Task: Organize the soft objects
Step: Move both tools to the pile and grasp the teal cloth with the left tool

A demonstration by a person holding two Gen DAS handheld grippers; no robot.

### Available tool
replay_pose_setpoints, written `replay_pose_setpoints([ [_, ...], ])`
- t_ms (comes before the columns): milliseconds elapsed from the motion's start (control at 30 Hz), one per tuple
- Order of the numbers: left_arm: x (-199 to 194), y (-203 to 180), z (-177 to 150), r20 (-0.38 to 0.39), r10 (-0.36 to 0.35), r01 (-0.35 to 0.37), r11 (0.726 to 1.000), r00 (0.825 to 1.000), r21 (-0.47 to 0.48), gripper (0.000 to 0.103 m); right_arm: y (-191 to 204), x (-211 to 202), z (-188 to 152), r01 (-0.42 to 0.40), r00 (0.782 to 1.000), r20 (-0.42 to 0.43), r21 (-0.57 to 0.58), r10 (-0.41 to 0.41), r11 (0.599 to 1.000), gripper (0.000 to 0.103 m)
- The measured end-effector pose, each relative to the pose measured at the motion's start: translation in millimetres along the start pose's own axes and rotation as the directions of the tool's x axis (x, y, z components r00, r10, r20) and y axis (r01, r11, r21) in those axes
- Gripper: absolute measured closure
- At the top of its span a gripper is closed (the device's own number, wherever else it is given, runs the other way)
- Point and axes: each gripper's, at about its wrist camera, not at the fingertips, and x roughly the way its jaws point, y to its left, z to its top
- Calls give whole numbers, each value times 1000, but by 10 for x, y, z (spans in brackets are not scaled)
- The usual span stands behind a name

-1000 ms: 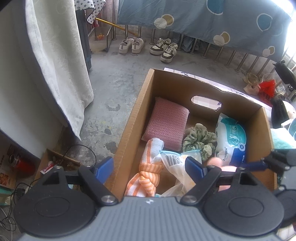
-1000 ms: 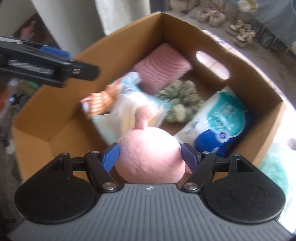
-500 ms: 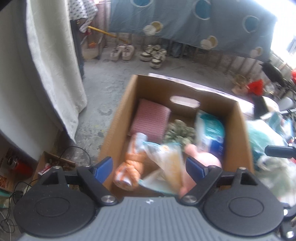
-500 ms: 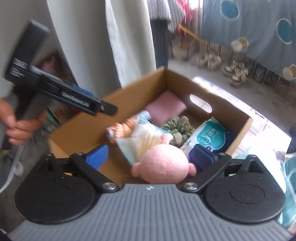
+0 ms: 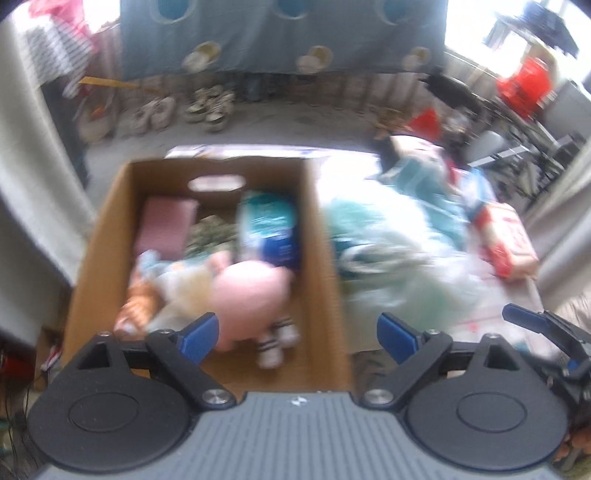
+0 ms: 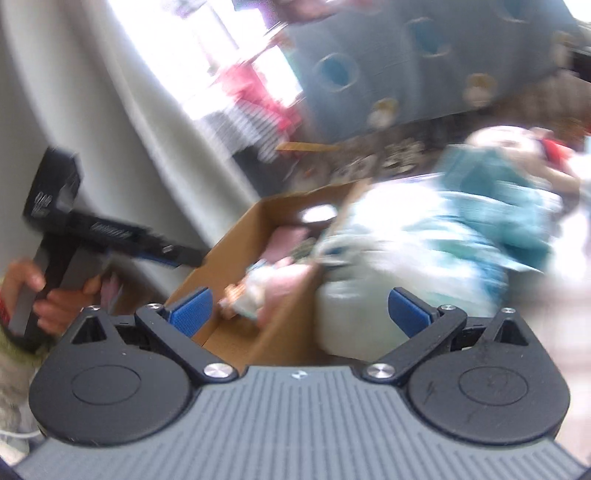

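An open cardboard box [image 5: 325,258] holds a pink plush toy [image 5: 251,291], a pink pad [image 5: 166,221], a wipes pack [image 5: 267,229], a green scrunchie [image 5: 210,232] and an orange striped cloth [image 5: 140,306]. My left gripper [image 5: 299,336] hovers over the box's near right corner; its jaws are opening with nothing between them. My right gripper [image 6: 299,310] is open and empty, off to the right of the box [image 6: 236,251], facing a blurred heap of teal and white soft things [image 6: 424,240]. A hand [image 6: 55,299] holds the left gripper's handle.
The heap of bagged soft items [image 5: 399,251] and a red-and-white pack [image 5: 506,240] lie to the right of the box. A pale curtain [image 5: 33,177] hangs on the left. Shoes [image 5: 155,114] stand on the floor under a blue spotted sheet [image 5: 280,33].
My right gripper let go of the pink plush, which now lies in the box, then swung out to the right. My left gripper rose and shifted right, and its jaws widened.
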Motion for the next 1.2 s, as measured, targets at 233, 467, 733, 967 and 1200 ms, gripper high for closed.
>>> replay_pose_setpoints([
  [233,155,-1084,328,8,-43,42,988,999,150,3,-902,-706,25,64,977,188,190,-100,980,1],
  [467,786,-1760,790,-48,-53,59,989,997,136,2,-1484,-476,385,128,964,201,218,-173,967,1],
  [733,1632,-1829,1280,-89,7,-4,999,996,36,4,-1825,445,582,149,985,61,184,-163,972,10],
  [967,2025,-1845,1391,-134,7,-5,1000,991,17,6,-2292,932,439,15,1000,-2,399,-16,917,13],
  [1200,2189,-1860,1392,-180,-6,8,1000,984,12,6,-2270,1151,347,-205,974,5,443,226,873,12],
])
